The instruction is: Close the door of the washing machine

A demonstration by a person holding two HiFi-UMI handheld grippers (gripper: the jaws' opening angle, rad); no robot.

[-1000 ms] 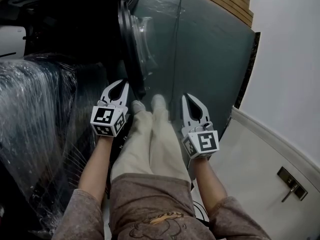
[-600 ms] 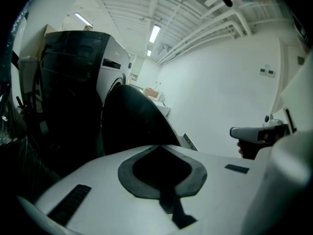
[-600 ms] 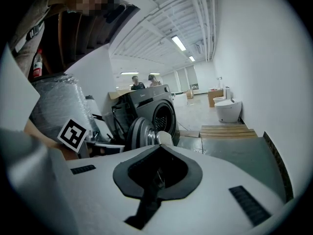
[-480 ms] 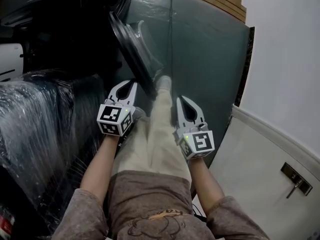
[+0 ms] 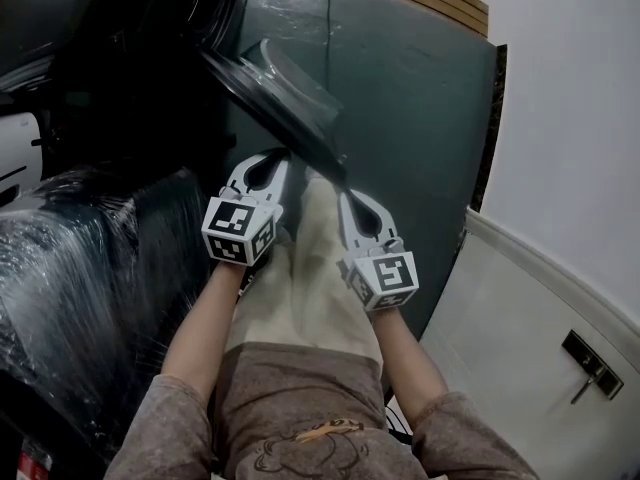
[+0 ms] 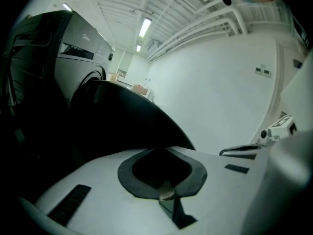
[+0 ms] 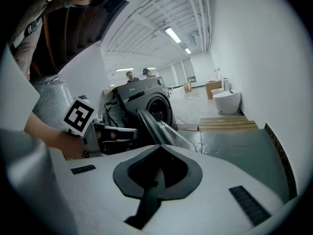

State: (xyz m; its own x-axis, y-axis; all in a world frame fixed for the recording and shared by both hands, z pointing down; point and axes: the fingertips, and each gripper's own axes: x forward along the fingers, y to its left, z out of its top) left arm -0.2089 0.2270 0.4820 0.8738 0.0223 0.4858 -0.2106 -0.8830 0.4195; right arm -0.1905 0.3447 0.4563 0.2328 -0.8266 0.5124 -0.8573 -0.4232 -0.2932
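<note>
The washing machine [image 7: 156,104] stands dark at the head view's upper left, its round door [image 5: 270,103] swung open with a clear glass bowl. The door's rim runs diagonally down to a spot between my two grippers. My left gripper [image 5: 268,158] is shut, tips close to the door's dark outer face, which fills the left gripper view as the door [image 6: 122,121]. My right gripper [image 5: 345,196] is shut and empty, just right of the rim's lower end. In the right gripper view the door [image 7: 151,126] stands edge-on ahead of the right gripper [image 7: 159,147].
A plastic-wrapped bulk [image 5: 70,258] crowds the left side. The person's legs [image 5: 300,268] stand between the grippers on a grey-green floor [image 5: 420,98]. A white wall [image 5: 560,118] and a white panel with a handle [image 5: 590,363] close the right. Two people [image 7: 137,74] and a toilet [image 7: 227,101] lie beyond.
The door's rim has turned from near upright to a diagonal reaching down between the grippers. Both grippers have moved forward and closer together toward it.
</note>
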